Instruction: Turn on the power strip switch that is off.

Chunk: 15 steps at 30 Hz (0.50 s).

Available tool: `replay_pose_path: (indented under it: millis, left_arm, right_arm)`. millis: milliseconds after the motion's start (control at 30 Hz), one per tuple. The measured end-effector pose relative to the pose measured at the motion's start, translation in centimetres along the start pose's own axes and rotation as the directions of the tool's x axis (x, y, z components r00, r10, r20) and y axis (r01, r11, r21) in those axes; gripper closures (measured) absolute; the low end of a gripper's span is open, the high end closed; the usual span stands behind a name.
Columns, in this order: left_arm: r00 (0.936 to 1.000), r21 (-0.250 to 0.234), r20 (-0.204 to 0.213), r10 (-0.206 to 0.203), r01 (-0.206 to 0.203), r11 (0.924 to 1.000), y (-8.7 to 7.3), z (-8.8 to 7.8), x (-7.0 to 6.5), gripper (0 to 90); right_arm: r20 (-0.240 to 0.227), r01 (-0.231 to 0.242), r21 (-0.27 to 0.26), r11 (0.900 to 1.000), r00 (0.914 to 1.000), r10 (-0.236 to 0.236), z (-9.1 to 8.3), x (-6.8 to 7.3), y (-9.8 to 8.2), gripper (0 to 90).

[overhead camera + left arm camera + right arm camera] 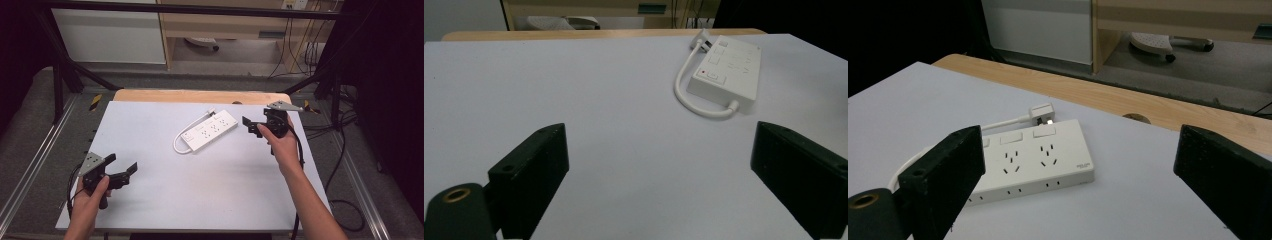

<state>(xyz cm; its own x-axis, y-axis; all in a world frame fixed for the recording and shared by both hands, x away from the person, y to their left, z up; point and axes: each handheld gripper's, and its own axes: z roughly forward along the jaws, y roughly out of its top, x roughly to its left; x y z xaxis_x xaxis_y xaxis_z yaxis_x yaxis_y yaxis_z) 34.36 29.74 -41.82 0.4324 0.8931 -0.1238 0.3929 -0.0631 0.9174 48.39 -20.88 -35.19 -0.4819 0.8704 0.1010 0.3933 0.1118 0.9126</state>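
From the high view, a white power strip (210, 131) lies flat near the middle of the pale worktop (150, 200), set at a slant, its short cable (181, 140) looping off its near-left end and running along its far side to the plug (210, 112) beyond its far edge. The right hand-held gripper (251, 126) hovers just beside the strip's right end, jaws spread and empty. The left hand-held gripper (121, 167) sits well apart, near the front left of the worktop, jaws likewise spread and holding nothing. This looks like the approach step: the right one is closing in on the strip, and nothing is grasped yet. The next move probably calls for lowering those jaws over the strip's end or reaching for the plug.

The left gripper view looks across bare worktop to the power strip (729, 67) far off, and it shows what the high view blurs: a switch with a small red mark (703, 72) at the cable end.

The right gripper view brings the power strip (1033, 162) close, between and beyond its parted jaws, with socket holes plain and the plug (1042, 113) lying just behind the strip.
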Motion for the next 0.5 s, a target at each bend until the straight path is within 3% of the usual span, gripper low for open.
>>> replay_pose_path:
  millis: [133, 267, 500]
  left_arm:
    - [1.0, 0.001, -0.002, 0.002, -0.002, 1.0, 0.0, 0.0, 0.1, 8.5]
    - [1.0, -0.002, -0.005, 0.0, 0.0, 1.0, 0.0, -0.1, 0.1, 8.4]
    - [1.0, 0.001, -0.003, 0.003, -0.003, 1.0, 0.0, 0.0, 0.2, 8.3]
  right_arm:
    - [0.019, 0.007, -0.017, 1.0, 0.9998, -0.007, 1.1, -0.1, 0.4, 6.6]
    - [0.027, -0.026, -0.035, 0.999, 0.9993, 0.027, 1.9, -0.4, 0.5, 6.6]
    - [0.041, -0.033, -0.045, 0.998, 0.9986, 0.035, 3.2, -0.5, 0.7, 8.8]
